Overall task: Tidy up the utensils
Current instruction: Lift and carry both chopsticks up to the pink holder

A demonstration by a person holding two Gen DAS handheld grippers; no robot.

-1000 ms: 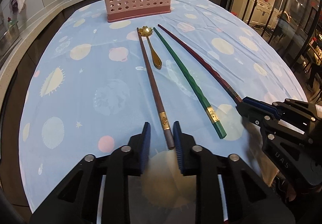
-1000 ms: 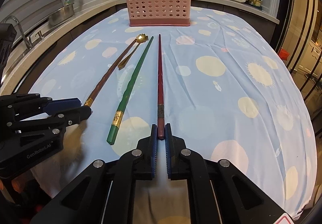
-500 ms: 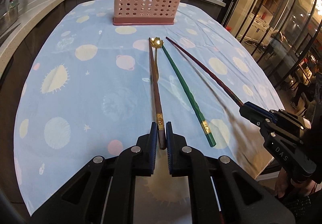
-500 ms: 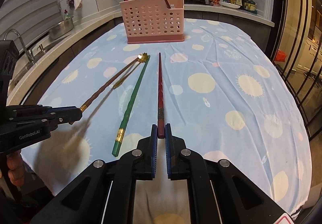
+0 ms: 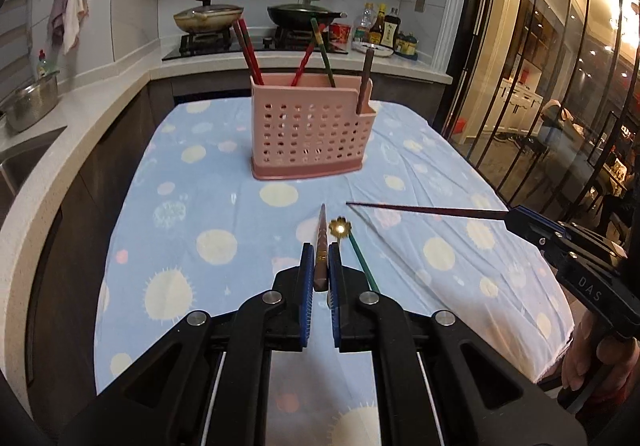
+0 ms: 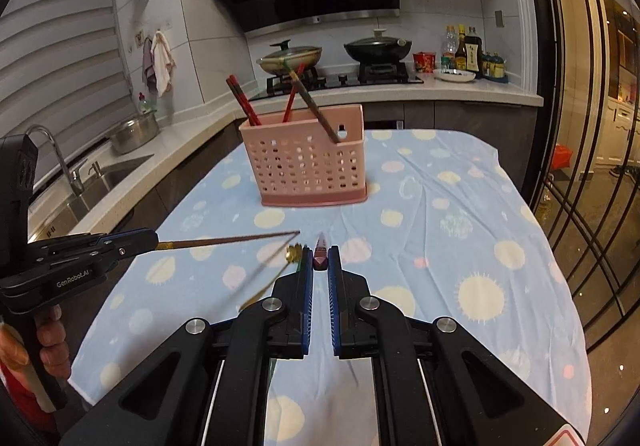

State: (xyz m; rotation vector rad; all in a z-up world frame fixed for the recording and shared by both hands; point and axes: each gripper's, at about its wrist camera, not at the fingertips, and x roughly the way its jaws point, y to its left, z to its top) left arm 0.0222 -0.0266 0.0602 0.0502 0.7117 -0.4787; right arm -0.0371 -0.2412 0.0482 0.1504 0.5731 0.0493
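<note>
Both chopsticks now lifted off the tablecloth: left gripper clamps the brown chopstick, right gripper clamps the red chopstick, near the pink holder.

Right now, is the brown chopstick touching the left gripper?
Touching. In the left wrist view the left gripper pads are shut on the brown chopstick; the right wrist view shows it held off the cloth.

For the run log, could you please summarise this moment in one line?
left gripper: holds brown chopstick | right gripper: holds red chopstick | both airborne
</note>
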